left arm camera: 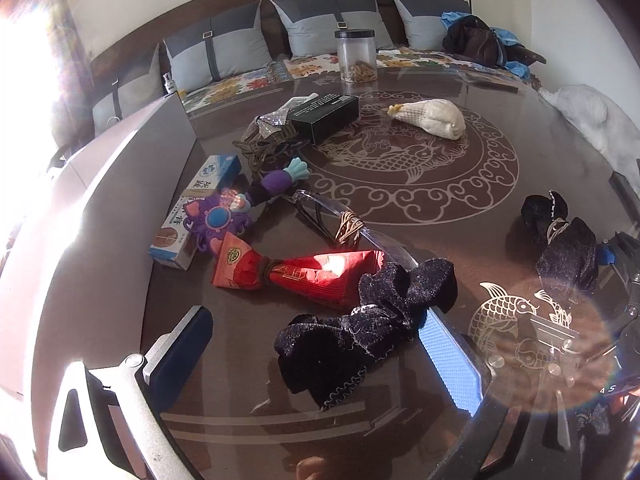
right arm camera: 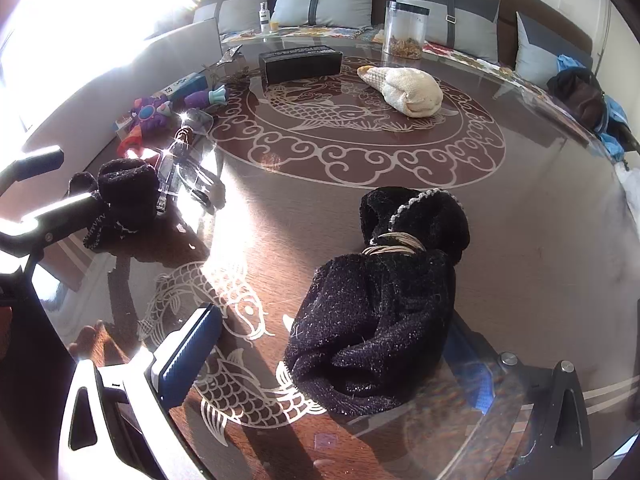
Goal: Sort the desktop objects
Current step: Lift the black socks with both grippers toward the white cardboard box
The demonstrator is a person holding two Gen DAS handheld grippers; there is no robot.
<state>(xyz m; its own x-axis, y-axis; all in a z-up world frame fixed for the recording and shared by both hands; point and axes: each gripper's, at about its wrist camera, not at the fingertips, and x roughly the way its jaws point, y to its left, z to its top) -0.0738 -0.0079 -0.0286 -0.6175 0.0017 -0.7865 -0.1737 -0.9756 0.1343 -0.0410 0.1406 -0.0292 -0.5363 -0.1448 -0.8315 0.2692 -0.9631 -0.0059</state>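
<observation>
Risk comes first from the crowding: the left hand-held gripper [left arm camera: 316, 364] stands spread, its jaws on both sides of a black glittery velvet cloth piece [left arm camera: 360, 320], not yet pinching it. This loose cloth touches the red foil snack packet [left arm camera: 304, 272] and lies just beside the clear plastic glasses [left arm camera: 352, 224], so in my judgement a closing grip may catch the packet edge or drag the glasses along. The soft fabric may also slip out if only a thin fold is taken.

The right hand-held gripper [right arm camera: 328, 356] is also spread, around a second black velvet bundle tied with a pale cord [right arm camera: 384, 300]. This bundle lies on the glass-topped brown surface [right arm camera: 520, 220], nearer than the round carp ornament [right arm camera: 352, 120] in its middle. Its long axis runs from the gripper away toward the ornament, the tied neck and frilled end pointing away. The first cloth lies to the left of the ornament, its long axis slanting from near-left to far-right. Strong sun glare hides the left part of the surface.
</observation>
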